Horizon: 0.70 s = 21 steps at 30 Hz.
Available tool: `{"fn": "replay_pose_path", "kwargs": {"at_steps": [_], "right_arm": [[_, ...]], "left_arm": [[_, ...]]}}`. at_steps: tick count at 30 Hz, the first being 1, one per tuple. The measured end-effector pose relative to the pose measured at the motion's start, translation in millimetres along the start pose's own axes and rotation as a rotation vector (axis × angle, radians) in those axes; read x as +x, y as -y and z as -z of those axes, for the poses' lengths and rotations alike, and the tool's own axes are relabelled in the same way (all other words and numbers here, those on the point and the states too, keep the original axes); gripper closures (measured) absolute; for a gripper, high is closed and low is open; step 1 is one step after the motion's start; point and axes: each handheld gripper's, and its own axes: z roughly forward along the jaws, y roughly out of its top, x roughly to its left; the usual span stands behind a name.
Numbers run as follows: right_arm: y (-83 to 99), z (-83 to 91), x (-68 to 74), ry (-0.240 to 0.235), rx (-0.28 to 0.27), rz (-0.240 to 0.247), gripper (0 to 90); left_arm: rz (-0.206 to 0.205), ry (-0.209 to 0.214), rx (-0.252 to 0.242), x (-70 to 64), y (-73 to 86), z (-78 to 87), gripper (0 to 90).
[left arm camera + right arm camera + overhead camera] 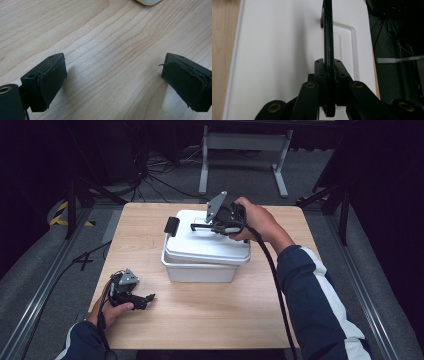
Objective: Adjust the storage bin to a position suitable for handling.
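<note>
Sleeves: dark blue, the right sleeve (320,300) with white panels.
Grippers: black; left gripper (113,82), right gripper (329,72).
Plates: grey, three-cornered, above the jaws.
Pads (52,80): dark, frayed at the edges.
Joints: brass-coloured pins behind the jaws.
Cable (275,280): black.

White lidded box (200,265) mid-table; lid (207,242) slightly askew, black handle (328,37) raised upright.
</note>
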Motion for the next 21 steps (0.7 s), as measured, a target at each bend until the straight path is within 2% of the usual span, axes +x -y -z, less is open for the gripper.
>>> {"fn": "replay_pose_path", "kwargs": {"at_steps": [1,5,6,8,9,16,20,21], "right_arm": [[2.1,1.6,-0.4,0.0,-0.007,0.014,84.3],[11.5,12.4,2.3,0.007,-0.013,0.011,84.3],[14.0,14.9,1.3,0.013,-0.025,0.026,84.3],[19.0,20.4,2.0,0.017,-0.03,0.018,84.3],[22.4,24.3,2.8,0.02,-0.031,0.016,84.3],[40.8,38.6,5.5,0.033,-0.045,0.012,84.3],[56.0,47.7,5.8,0.05,-0.044,0.002,84.3],[64.8,53.9,4.6,0.056,-0.05,-0.007,84.3]], "left_arm": [[-0.007,-0.001,0.002,0.6,-0.3,0.3,6.4],[-0.001,0.002,0.004,0.1,-0.2,0.3,6.4],[0.0,0.002,0.003,0.1,-0.1,0.3,6.4],[-0.01,-0.002,0.0,0.7,-0.1,0.4,6.4],[0.007,-0.001,-0.007,-0.5,0.5,-0.2,6.5],[0.02,0.001,-0.004,-1.5,1.0,0.2,6.4],[0.015,-0.001,-0.003,-1.2,1.0,0.4,6.4],[0.015,-0.001,-0.003,-1.2,1.0,0.3,6.4]]}}
